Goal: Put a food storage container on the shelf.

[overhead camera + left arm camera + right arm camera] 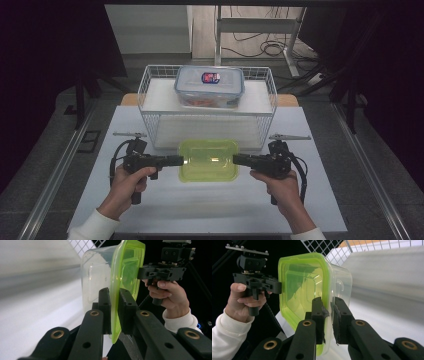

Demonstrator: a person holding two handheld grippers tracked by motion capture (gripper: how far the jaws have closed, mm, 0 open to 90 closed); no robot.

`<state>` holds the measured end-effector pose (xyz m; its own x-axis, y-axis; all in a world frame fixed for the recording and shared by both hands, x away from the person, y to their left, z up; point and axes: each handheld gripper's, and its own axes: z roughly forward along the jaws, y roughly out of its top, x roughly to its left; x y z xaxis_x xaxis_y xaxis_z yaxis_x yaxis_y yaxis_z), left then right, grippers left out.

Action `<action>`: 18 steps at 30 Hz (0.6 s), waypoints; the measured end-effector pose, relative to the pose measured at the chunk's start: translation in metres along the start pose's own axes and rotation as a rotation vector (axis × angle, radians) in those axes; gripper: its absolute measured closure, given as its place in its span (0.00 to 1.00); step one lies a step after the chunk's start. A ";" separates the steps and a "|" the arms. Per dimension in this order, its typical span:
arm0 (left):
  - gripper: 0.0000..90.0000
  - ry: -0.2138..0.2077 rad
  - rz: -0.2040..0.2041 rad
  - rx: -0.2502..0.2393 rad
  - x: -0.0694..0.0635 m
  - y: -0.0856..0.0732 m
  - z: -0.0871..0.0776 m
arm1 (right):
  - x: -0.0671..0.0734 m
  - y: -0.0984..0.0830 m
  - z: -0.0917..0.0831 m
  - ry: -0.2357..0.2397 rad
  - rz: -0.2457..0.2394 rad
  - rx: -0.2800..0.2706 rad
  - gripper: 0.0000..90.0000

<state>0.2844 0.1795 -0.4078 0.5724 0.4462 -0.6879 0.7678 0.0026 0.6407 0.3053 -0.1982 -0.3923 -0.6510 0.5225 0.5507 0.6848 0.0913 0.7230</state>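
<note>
A clear plastic box with a lime-green lid (208, 160) hangs just above the table, in front of the wire basket. My left gripper (181, 160) is shut on the rim at its left end, and my right gripper (235, 159) is shut on the rim at its right end. In the left gripper view the green-lidded box (113, 277) stands edge-on, with the lid's rim pinched between the black jaws of my left gripper (114, 305). In the right gripper view the same box (307, 287) has its rim clamped by my right gripper (328, 315).
A white wire basket (150, 97) stands at the back of the white table (150, 200). On its raised shelf sits a clear box with a blue-rimmed lid (210, 86) and reddish contents. Dark floor and metal rails flank the table.
</note>
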 end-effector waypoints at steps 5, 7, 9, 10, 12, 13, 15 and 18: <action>0.91 -0.001 0.011 -0.015 -0.007 0.013 -0.005 | 0.006 0.014 -0.004 0.002 -0.013 -0.013 0.89; 0.91 -0.002 0.015 -0.018 -0.009 0.017 -0.006 | 0.008 0.020 -0.005 0.001 -0.021 -0.016 0.89; 0.91 -0.002 0.018 -0.018 -0.011 0.021 -0.008 | 0.010 0.027 -0.006 0.001 -0.029 -0.023 0.89; 0.91 -0.003 0.019 -0.019 -0.011 0.024 -0.008 | 0.010 0.027 -0.006 0.001 -0.029 -0.023 0.89; 0.91 -0.005 0.016 -0.021 -0.012 0.028 -0.009 | 0.012 0.031 -0.007 0.001 -0.030 -0.025 0.89; 0.91 -0.005 0.020 -0.021 -0.012 0.030 -0.010 | 0.012 0.033 -0.007 0.001 -0.030 -0.025 0.89; 0.91 -0.006 0.021 -0.022 -0.013 0.034 -0.011 | 0.013 0.039 -0.008 -0.001 -0.035 -0.030 0.89; 0.91 -0.007 0.025 -0.024 -0.015 0.039 -0.012 | 0.015 0.043 -0.009 -0.002 -0.034 -0.030 0.89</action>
<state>0.3024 0.1838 -0.3679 0.5935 0.4405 -0.6736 0.7462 0.0125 0.6656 0.3220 -0.1939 -0.3498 -0.6731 0.5210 0.5249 0.6522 0.0834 0.7535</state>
